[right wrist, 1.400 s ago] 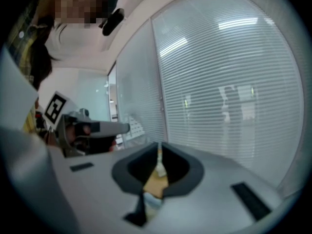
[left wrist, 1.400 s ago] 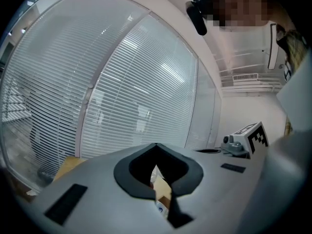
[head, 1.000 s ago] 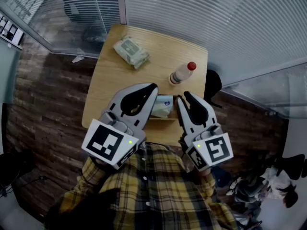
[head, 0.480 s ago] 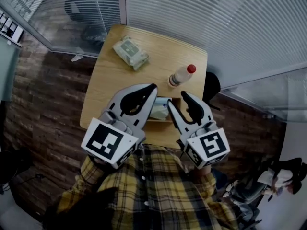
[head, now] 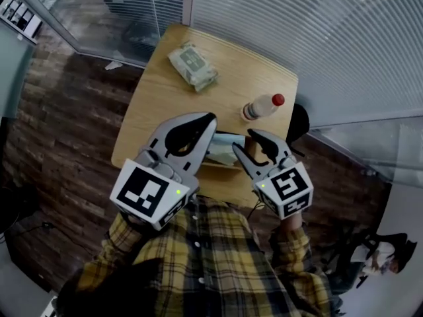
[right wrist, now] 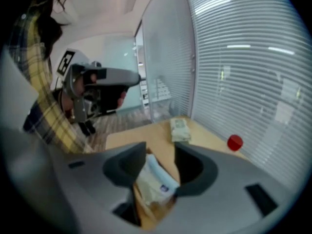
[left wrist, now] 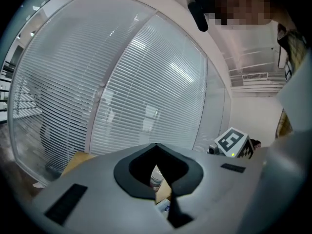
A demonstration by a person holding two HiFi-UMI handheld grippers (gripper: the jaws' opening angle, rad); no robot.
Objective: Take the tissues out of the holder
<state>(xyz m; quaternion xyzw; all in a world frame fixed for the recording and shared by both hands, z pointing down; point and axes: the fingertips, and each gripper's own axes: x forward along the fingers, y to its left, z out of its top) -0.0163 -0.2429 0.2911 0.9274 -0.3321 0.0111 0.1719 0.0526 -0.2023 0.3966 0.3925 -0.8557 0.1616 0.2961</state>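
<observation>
Soft white tissue pack (right wrist: 156,179), lower centre, lies between the jaws of the right tool (right wrist: 160,149), which have just been opening, now released; a boxy wood-coloured holder (head: 219,167) holds it; left tool (head: 211,119) clenched, empty.

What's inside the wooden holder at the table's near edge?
A white plastic tissue pack with a blue label stands inside; the wooden holder covers its lower part.

Colours called: pale wood, dark planks, yellow plaid.
A light tan table (head: 158,104) is seen on a dark brown plank floor (head: 59,131) at 9 o'clock; a pale green pack (head: 192,66) is noted at 12, a red bottle cap (head: 278,100) at 2, a yellow-and-navy checked shirt (head: 218,256) at 6, and the grey left gripper (head: 210,119) is marked black-and-white.
</observation>
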